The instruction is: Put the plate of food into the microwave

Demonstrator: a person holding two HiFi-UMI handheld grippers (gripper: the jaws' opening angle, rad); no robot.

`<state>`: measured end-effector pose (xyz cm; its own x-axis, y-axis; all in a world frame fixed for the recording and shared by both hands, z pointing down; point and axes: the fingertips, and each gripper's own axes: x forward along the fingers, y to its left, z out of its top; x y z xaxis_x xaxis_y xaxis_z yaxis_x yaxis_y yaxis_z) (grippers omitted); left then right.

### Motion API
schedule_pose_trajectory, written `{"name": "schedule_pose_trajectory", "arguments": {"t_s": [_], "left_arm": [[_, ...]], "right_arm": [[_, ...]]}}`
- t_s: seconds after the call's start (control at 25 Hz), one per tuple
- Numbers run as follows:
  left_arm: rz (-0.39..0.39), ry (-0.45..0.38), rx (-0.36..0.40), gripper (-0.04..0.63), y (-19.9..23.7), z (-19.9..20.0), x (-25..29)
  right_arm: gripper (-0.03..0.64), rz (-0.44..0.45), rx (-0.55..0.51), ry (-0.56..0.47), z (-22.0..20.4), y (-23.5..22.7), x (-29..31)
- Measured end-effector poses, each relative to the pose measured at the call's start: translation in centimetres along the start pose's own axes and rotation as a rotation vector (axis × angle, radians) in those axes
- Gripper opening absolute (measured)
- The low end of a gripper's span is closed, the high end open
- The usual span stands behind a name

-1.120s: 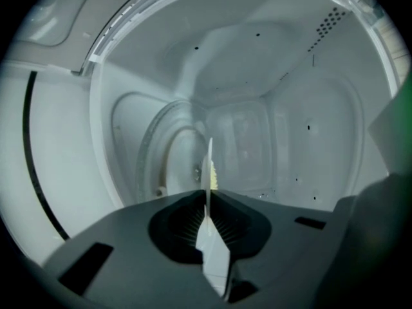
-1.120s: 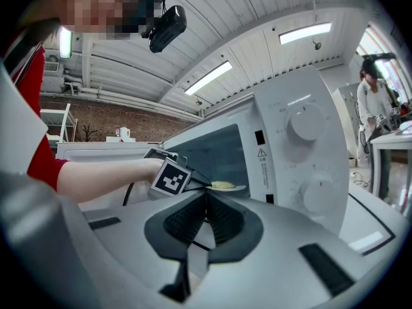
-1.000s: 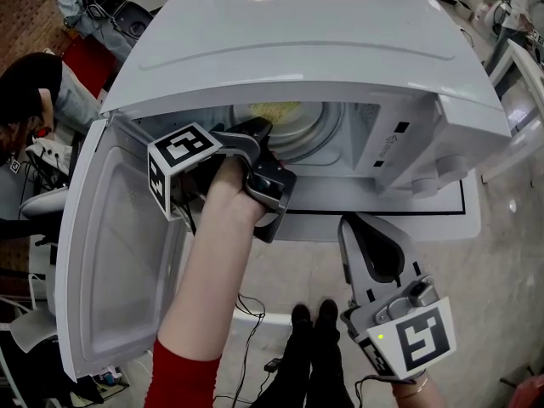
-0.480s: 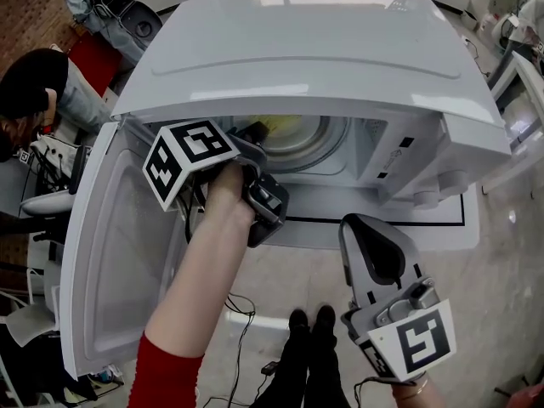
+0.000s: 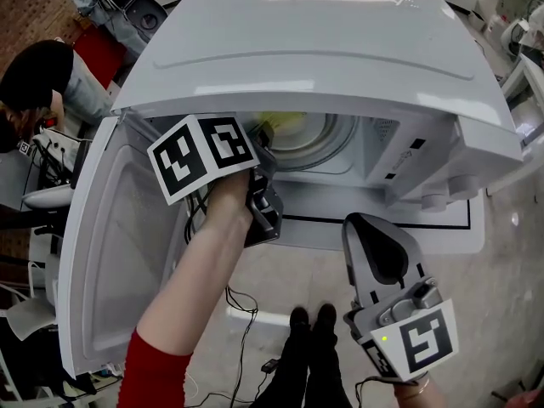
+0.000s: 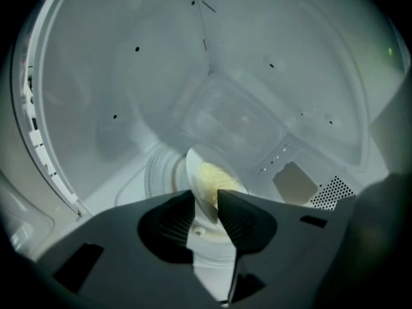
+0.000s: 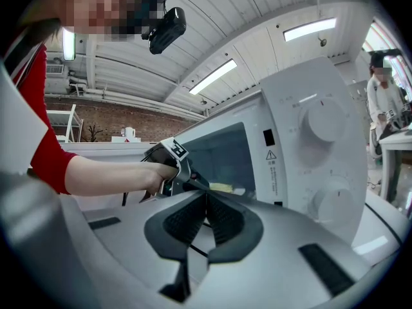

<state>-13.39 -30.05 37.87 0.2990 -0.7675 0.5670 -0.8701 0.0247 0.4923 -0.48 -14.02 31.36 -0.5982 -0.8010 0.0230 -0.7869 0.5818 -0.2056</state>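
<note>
1. The white box-shaped microwave oven fills the upper part of the head view, with its cavity facing the person.
2. The white hinged microwave door stands fully open and hangs out to the left of the cavity.
3. The left gripper (held by the arm in the red sleeve) reaches into the left half of the cavity mouth and points down. Its jaws have just been opening and now stand a narrow gap apart. The plate's near rim shows in that gap at the tips, and the pads are not clamped on it.
4. The right gripper hangs outside the oven, below and in front of the control panel, well apart from the plate. Its jaws are pressed together with nothing between them.
5. The round white plate lies inside the cavity, on the circular turntable ring.
6. The pale yellow food sits heaped on the plate, just beyond the left gripper's tips.
</note>
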Motion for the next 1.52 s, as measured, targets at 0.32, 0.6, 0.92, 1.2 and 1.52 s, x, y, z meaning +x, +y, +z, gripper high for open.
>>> {"name": "schedule_pose_trajectory", "arguments": {"t_s": [0.32, 0.6, 0.92, 1.2, 1.52], "left_arm": [[0.017, 0.010, 0.067, 0.110, 0.0, 0.1, 0.1], [0.019, 0.041, 0.049, 0.118, 0.5, -0.3, 0.1], [0.105, 0.017, 0.155, 0.151, 0.6, -0.2, 0.4], [0.168, -0.051, 0.292, 0.167, 0.5, -0.1, -0.1], [0.199, -0.141, 0.438, 0.176, 0.2, 0.5, -0.2]], "right_arm": [[0.015, 0.010, 0.005, -0.002, 0.1, -0.2, 0.2], [0.015, 0.021, 0.003, -0.011, 0.6, -0.2, 0.0], [0.015, 0.024, 0.005, -0.021, 1.0, -0.3, -0.1], [0.015, 0.027, 0.008, -0.017, 0.6, -0.6, -0.3], [0.015, 0.028, 0.014, -0.009, 0.0, -0.8, -0.4]]}}
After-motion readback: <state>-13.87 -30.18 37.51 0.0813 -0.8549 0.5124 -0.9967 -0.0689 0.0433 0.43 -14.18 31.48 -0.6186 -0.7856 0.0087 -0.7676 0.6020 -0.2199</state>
